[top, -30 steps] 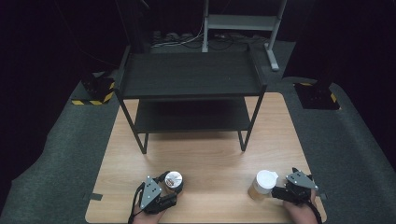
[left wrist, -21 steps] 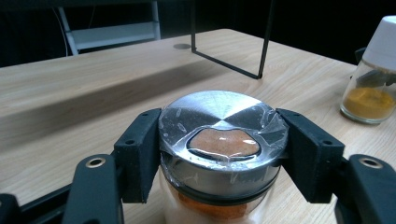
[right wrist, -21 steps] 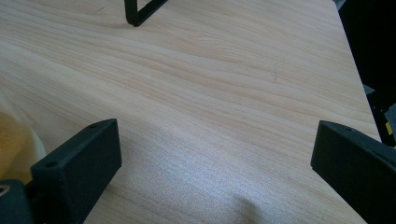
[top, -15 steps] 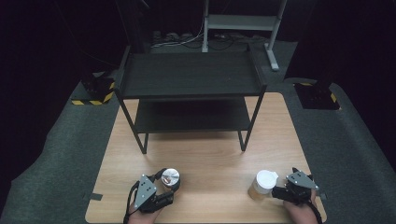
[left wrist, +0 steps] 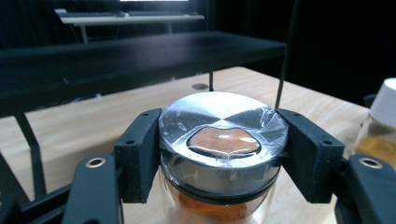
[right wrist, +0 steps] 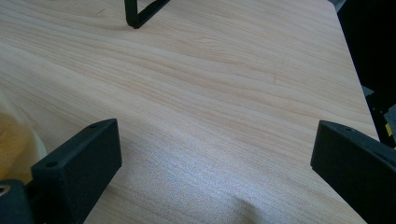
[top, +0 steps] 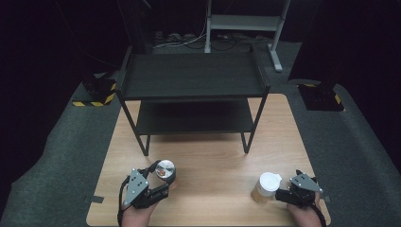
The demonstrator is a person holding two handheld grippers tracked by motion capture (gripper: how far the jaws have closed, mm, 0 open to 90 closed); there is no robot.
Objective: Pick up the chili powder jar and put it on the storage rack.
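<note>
I've got the left claw [left wrist: 217, 154] clamped on the spice jar [top: 166, 171], jaws pressing either side of its silver lid [left wrist: 219, 126]. Jar stands upright on the tabletop [top: 213, 161], near-left, just in front of the black shelf rack [top: 191, 85]. Right claw [right wrist: 210, 163] is spread wide w/ nothing between the jaws; the white-capped jar [top: 267, 187] sits just to its left, upright, touching nothing. So right hand's nearer that one: I'd guess it needs to swing left & square up before closing.
</note>
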